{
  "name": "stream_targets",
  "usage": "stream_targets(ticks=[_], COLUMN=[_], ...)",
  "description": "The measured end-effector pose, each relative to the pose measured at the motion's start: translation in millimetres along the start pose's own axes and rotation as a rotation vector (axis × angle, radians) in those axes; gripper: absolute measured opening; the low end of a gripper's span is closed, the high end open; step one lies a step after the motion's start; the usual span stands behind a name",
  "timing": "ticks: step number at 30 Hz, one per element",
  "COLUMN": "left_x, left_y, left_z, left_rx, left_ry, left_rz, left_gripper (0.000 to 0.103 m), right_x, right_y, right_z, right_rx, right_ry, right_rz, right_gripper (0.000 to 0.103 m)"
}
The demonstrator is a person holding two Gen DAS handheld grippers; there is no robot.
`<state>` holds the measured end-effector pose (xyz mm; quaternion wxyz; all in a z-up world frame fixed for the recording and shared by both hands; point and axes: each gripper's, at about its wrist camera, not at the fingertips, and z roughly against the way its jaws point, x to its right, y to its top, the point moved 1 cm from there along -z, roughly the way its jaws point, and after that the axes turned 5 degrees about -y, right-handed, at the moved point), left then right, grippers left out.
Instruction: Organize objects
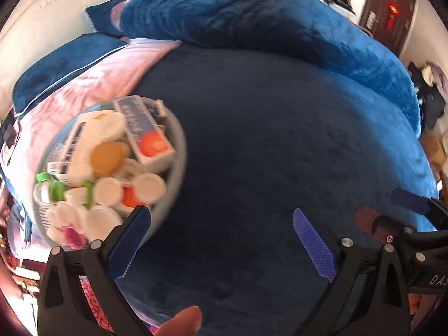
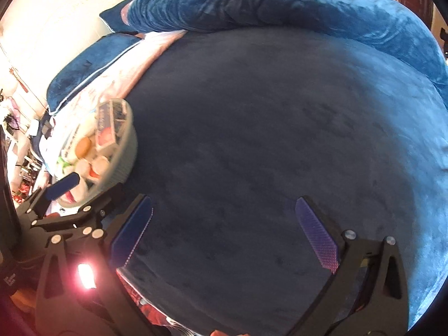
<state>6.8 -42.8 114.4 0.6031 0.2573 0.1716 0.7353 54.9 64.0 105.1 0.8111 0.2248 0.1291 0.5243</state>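
On the dark blue bed cover, toward its left edge, a round pale bowl is seen, heaped with small white lidded tubs, a tan cap and an orange-and-white carton; beside it a pink sheet and blue pillows are laid; the left gripper is held spread, nothing between its fingers, one finger overlapping the bowl's rim; the right gripper is likewise spread wide above bare cover.

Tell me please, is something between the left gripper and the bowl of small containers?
Nothing visible stands between them. The left gripper is open and empty, and the bowl sits on the dark blue bed cover just beyond its left jaw. The right gripper is open over bare cover.
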Motion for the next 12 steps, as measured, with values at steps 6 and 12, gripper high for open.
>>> stream_targets(ticks=[6,12], left_x=[35.3,67.7], left_y=[-15.2,-29.1], left_z=[-27.4,-57.5], left_rx=[-0.087,-0.140], left_ry=[-0.054,-0.054], left_rz=[-0.054,-0.119], left_gripper=[0.102,0.102], right_x=[40.0,78.5], right_y=[-28.9,-47.6], right_z=[-9.5,-14.0], right_rx=[-0.049,-0.074], right_ry=[-0.038,-0.081], right_rz=[-0.043,-0.119], right_gripper=[0.103,0.103])
